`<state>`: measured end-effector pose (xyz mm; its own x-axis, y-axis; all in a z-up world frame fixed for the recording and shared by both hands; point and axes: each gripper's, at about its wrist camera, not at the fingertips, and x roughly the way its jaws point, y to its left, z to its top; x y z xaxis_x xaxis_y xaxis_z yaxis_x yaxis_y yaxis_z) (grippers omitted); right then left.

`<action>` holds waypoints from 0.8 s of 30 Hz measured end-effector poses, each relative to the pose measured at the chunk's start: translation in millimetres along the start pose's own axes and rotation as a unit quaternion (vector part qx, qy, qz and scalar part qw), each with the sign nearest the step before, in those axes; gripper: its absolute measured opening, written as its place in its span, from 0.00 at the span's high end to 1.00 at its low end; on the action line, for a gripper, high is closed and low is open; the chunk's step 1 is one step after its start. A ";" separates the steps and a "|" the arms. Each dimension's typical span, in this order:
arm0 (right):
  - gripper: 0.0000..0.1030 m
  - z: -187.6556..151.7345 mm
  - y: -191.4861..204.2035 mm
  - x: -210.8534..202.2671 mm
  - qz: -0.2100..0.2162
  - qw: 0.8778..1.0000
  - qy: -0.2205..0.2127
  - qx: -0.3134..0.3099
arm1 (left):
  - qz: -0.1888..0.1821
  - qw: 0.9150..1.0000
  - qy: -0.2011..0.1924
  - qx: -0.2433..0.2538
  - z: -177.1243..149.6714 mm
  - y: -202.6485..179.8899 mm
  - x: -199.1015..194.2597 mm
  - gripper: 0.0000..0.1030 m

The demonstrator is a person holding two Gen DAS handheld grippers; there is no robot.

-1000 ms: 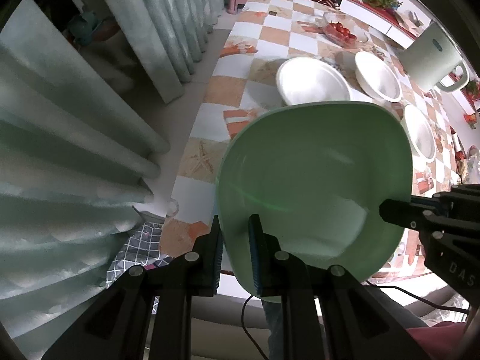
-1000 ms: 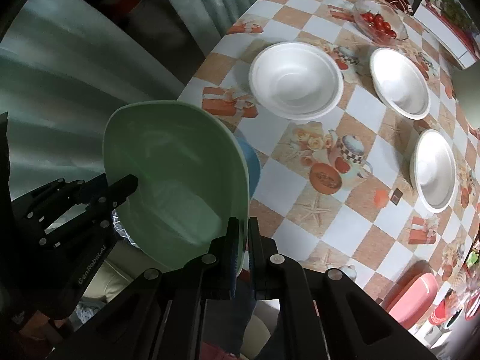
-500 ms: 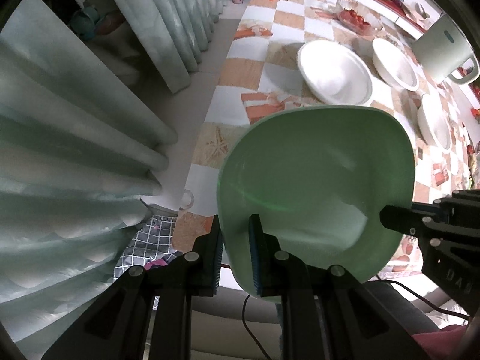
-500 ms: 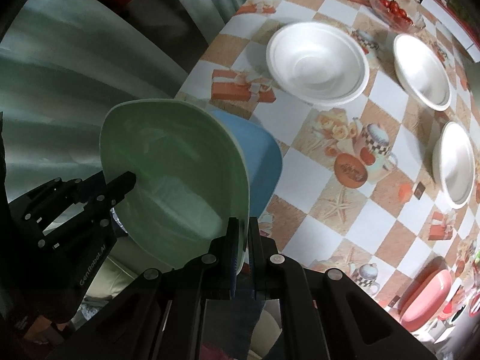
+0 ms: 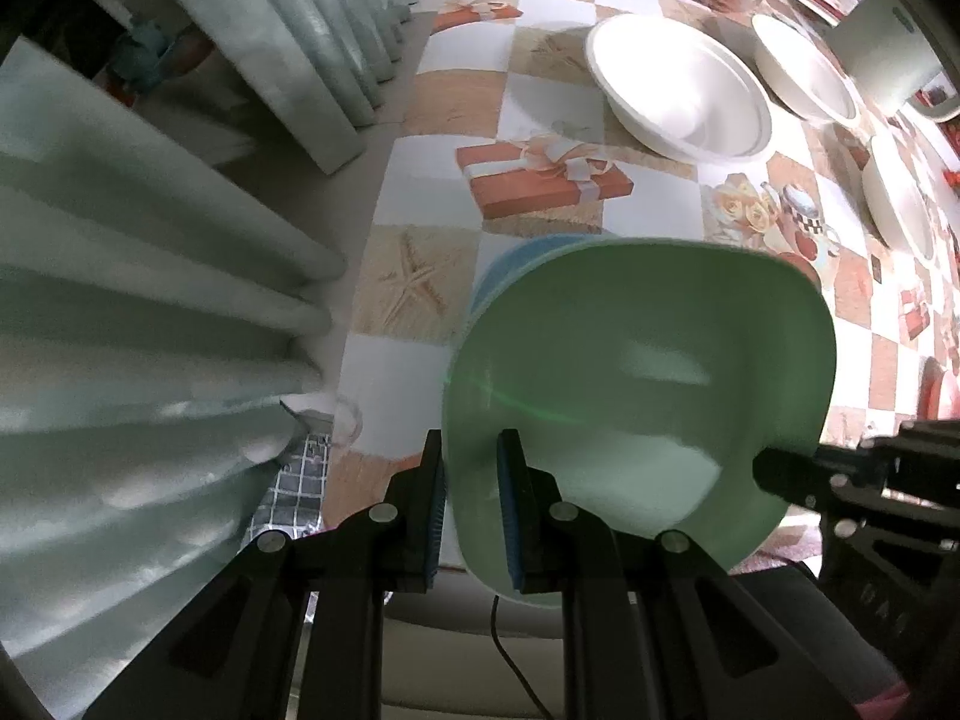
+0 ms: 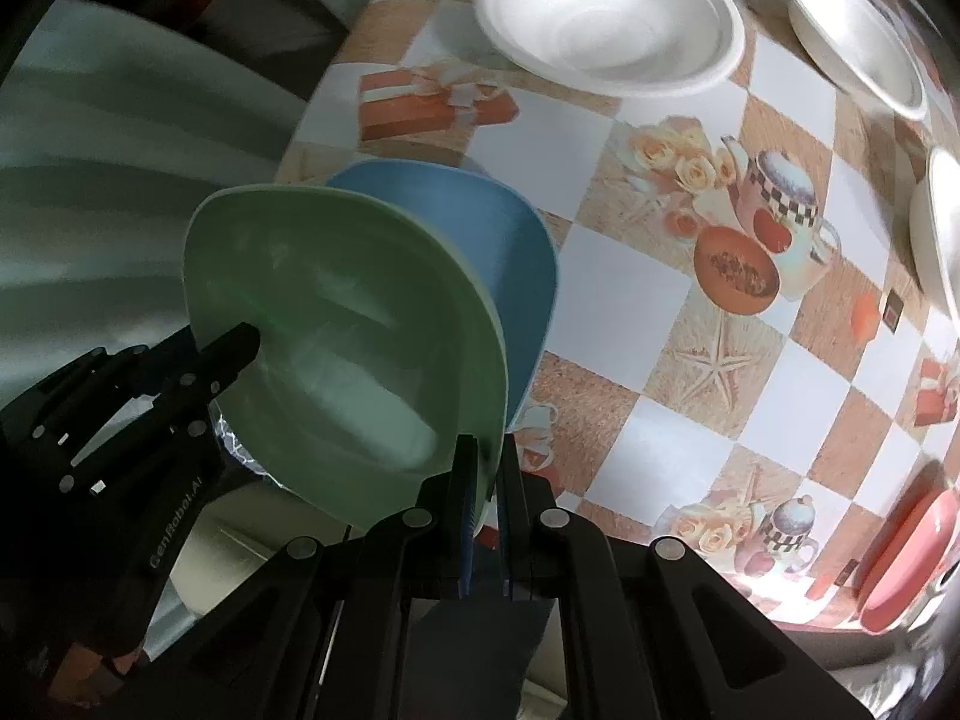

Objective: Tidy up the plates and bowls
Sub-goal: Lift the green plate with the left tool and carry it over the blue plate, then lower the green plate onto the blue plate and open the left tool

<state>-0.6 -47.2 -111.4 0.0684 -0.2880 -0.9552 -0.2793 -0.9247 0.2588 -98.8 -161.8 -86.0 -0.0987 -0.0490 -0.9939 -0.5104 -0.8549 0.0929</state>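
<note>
Left gripper (image 5: pixel 471 504) and right gripper (image 6: pixel 487 501) each pinch opposite rims of the green plate (image 5: pixel 648 384), tilted over the table's (image 5: pixel 414 360) near edge. Just beyond lies a blue plate (image 6: pixel 510 252); farther in, three white bowls (image 6: pixel 612 30).

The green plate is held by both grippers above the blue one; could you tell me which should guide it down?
Probably the right gripper: its jaws pinch the green plate at the rim nearest the blue plate. The left gripper grips the far side.
</note>
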 end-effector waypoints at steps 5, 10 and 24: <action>0.92 4.9 -1.6 10.9 -0.002 1.000 0.004 0.012 | 0.007 1.000 -0.005 0.028 12.3 -6.5 9.9 0.83; 0.91 14.8 0.4 18.0 -0.003 1.000 0.003 0.016 | 0.007 0.999 -0.006 0.038 17.5 -5.6 19.5 0.83; 0.54 23.2 -6.8 3.8 -0.014 1.000 -0.009 -0.001 | 0.010 0.998 -0.040 0.048 9.9 -18.0 4.8 0.21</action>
<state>-20.7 -36.2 -120.2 0.0584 -0.2579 -0.9644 -0.2758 -0.9326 0.2327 -98.6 -141.6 -91.8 -0.1754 -0.0219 -0.9842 -0.5868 -0.8004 0.1224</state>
